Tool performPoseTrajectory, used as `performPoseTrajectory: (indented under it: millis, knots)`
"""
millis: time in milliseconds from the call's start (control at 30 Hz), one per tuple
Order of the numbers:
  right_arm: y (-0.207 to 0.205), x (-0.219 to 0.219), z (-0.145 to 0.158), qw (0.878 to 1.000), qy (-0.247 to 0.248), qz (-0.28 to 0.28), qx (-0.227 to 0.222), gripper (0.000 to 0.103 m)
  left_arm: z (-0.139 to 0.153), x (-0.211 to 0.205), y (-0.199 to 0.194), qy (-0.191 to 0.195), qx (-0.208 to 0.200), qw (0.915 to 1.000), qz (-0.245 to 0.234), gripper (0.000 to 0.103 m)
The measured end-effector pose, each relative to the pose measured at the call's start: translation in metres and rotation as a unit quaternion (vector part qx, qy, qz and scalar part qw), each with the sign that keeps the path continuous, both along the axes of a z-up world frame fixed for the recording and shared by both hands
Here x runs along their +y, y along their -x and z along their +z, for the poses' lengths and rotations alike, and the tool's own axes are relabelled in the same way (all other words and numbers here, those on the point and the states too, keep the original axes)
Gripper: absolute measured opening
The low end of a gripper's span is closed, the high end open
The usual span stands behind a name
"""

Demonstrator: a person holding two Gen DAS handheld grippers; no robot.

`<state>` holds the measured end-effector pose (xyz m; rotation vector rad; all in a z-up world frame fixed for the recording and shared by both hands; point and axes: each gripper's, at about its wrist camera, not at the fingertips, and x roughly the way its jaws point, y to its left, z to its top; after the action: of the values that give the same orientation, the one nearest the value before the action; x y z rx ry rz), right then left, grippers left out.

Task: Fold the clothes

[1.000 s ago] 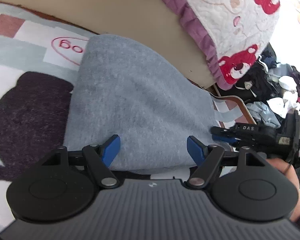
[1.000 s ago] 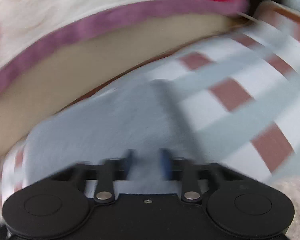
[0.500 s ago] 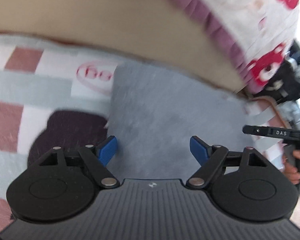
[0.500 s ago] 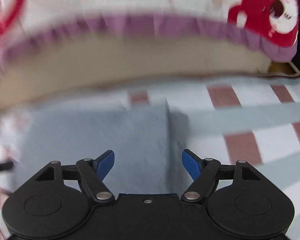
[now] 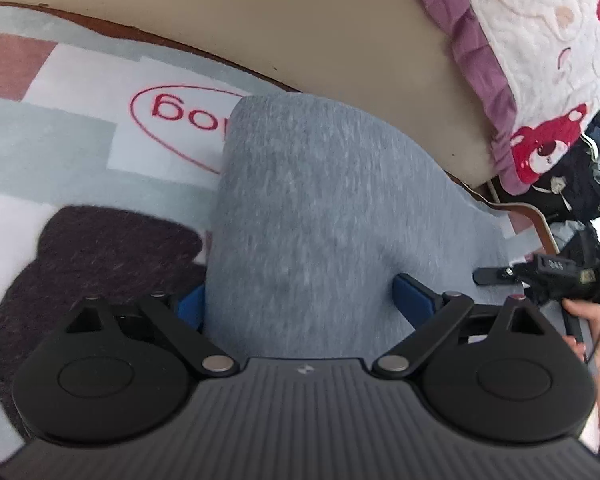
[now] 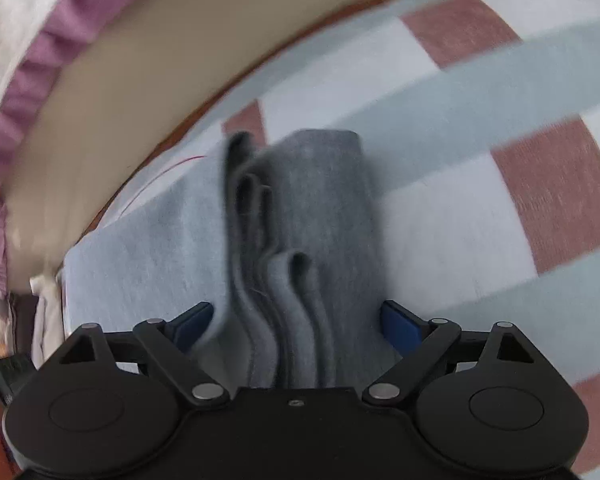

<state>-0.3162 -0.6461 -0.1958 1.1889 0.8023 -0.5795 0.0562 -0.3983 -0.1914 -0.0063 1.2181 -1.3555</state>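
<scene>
The grey garment [image 5: 320,216] lies folded on the checked rug [image 5: 68,136], just beside the beige bed base [image 5: 340,40], with its far edge close under the purple frill of the bear-print quilt [image 5: 540,52].

The left gripper [image 5: 298,300] stands wide, its 2 blue pads straddling the near edge of the cloth, nothing pinched. The right gripper [image 6: 298,318] is also spread wide, its pads either side of the stacked end of the garment [image 6: 300,240], where about 4 layers show edge-on; it grips nothing yet, as far as I can see.

To do this step well, I would say both claws should bite all the layers together, low and close to the rug, so no inner ply slips out. They should close at matching points on the near edge and lift evenly, or the fold will skew.

From the left view the bundle's long axis runs from near to far, toward the bed. From the right view the layered open edges face the gripper, and the smooth side lies on the left.
</scene>
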Motion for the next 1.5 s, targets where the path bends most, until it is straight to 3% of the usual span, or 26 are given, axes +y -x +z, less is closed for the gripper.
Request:
performPoseTrajectory:
  millis: [167,233,300,400,467,500,600,700,833,933,1033,1067,1133,1167,1267,1367,1433,1500]
  knots:
    - [0.001,-0.005,-0.005,0.999,0.002,-0.017,-0.03,0.092,-0.002,-0.008,0.012,0.011,-0.031,0.9995,-0.002,0.102]
    - [-0.002,0.001,0.001,0.999,0.031,-0.012,-0.031,0.069,0.003,-0.012,0.016,-0.003,-0.047,0.9989,-0.005,0.098]
    - [-0.014,0.011,0.016,0.996,0.082,0.022,-0.035,0.051,0.011,-0.011,0.021,-0.005,-0.07,0.9975,-0.011,0.071]
    - [-0.029,0.036,0.047,0.977,0.185,0.083,-0.069,0.047,0.03,0.002,0.028,0.022,-0.092,0.9952,-0.027,0.038]
    - [-0.039,0.057,0.068,0.961,0.229,0.113,-0.101,0.046,0.046,0.019,0.03,0.051,-0.085,0.9946,-0.031,0.032]
    - [-0.046,0.065,0.077,0.956,0.242,0.125,-0.105,0.046,0.055,0.028,0.032,0.06,-0.081,0.9944,-0.034,0.031]
    - [-0.076,0.09,0.105,0.94,0.278,0.169,-0.105,0.044,0.085,0.062,0.047,0.065,-0.138,0.9877,-0.033,0.031]
    - [-0.114,0.107,0.119,0.932,0.268,0.205,-0.13,0.043,0.102,0.111,0.031,0.075,-0.125,0.9893,0.013,0.031]
    - [-0.182,0.127,0.12,0.919,0.247,0.273,-0.141,0.043,0.091,0.162,-0.018,0.02,-0.1,0.9911,0.085,0.032]
    - [-0.244,0.148,0.097,0.892,0.256,0.362,-0.094,0.044,0.051,0.187,-0.047,-0.025,-0.072,0.9857,0.151,0.032]
    - [-0.292,0.161,0.066,0.859,0.311,0.406,0.024,0.056,0.029,0.193,-0.061,-0.047,-0.038,0.9818,0.18,0.038]
    - [-0.298,0.156,0.06,0.861,0.307,0.404,0.039,0.056,0.028,0.193,-0.064,-0.046,-0.023,0.9815,0.184,0.04]
    - [-0.297,0.137,0.052,0.89,0.269,0.366,0.035,0.053,0.033,0.187,-0.065,-0.048,-0.025,0.9822,0.18,0.045]
    - [-0.294,0.132,0.051,0.897,0.263,0.353,0.038,0.053,0.035,0.184,-0.065,-0.052,-0.033,0.982,0.178,0.049]
    - [-0.273,0.136,0.063,0.906,0.3,0.295,0.044,0.055,0.027,0.182,-0.066,-0.077,-0.023,0.9768,0.198,0.056]
    - [-0.245,0.144,0.092,0.921,0.34,0.174,0.077,0.063,0.027,0.182,-0.066,-0.085,-0.025,0.9762,0.198,0.056]
    - [-0.219,0.15,0.109,0.935,0.331,0.091,0.086,0.063,0.027,0.182,-0.067,-0.087,-0.027,0.976,0.198,0.058]
    - [-0.19,0.161,0.112,0.963,0.266,0.045,0.026,0.071,0.024,0.183,-0.069,-0.085,-0.016,0.9763,0.199,0.059]
